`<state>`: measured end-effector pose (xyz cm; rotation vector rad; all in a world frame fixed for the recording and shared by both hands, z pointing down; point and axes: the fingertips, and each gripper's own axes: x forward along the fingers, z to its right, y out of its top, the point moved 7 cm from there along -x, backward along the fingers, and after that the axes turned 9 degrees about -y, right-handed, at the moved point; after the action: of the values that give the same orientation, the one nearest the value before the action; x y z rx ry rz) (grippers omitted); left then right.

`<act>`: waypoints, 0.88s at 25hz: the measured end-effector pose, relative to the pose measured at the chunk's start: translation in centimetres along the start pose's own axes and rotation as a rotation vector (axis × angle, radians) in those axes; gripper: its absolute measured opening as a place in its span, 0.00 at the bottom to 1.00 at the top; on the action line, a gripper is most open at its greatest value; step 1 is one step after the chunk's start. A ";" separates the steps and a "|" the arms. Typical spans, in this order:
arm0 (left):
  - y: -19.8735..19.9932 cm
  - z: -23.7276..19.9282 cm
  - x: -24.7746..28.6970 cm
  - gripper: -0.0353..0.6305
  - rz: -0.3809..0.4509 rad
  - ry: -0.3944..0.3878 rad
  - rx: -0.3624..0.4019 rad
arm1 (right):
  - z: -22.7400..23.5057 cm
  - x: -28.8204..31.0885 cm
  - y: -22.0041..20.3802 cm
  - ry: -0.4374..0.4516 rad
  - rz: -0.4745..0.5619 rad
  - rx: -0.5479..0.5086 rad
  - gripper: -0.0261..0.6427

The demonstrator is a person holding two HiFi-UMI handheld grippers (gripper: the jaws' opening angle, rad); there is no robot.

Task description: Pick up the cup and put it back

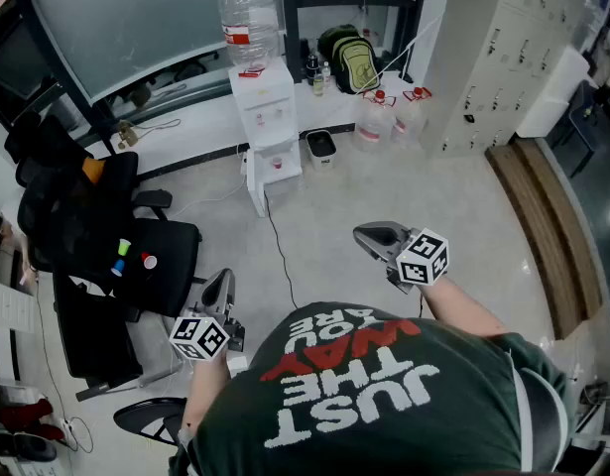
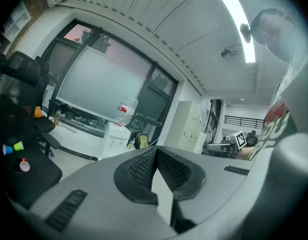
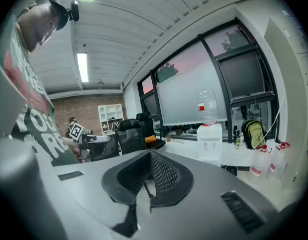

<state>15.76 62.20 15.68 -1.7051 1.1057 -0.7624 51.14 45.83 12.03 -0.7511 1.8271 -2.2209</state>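
Note:
Small coloured cups lie on the seat of a black office chair [image 1: 171, 256]: a stack of blue, green and yellow cups [image 1: 121, 258] and a red one [image 1: 148, 262]. The left gripper view shows them at far left, the stack [image 2: 13, 147] and the red cup [image 2: 24, 166]. My left gripper [image 1: 223, 278] hangs in the air to the right of that chair, jaws shut and empty [image 2: 155, 150]. My right gripper [image 1: 364, 234] is held out over the floor, also shut with nothing in it [image 3: 150, 153].
A white water dispenser [image 1: 267, 127] stands ahead against the window ledge, its cable [image 1: 280, 256] trailing across the floor. A backpack [image 1: 349, 59] and water jugs [image 1: 392, 112] sit beyond. Lockers [image 1: 503, 48] and a wooden bench [image 1: 543, 226] line the right.

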 end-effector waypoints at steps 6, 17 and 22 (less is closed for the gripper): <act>0.1 0.0 -0.4 0.06 0.000 0.002 -0.004 | -0.1 0.1 0.0 -0.002 0.003 0.000 0.09; -0.1 0.1 -0.1 0.06 -0.023 0.002 -0.016 | 0.1 -0.2 -0.5 -0.012 0.017 0.041 0.09; -1.0 1.4 2.2 0.06 -0.046 -0.009 -0.022 | 1.7 -2.0 -1.2 -0.002 0.042 0.095 0.09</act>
<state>18.18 60.90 16.06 -1.7562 1.0756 -0.7738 53.89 45.49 12.80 -0.6910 1.7064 -2.2615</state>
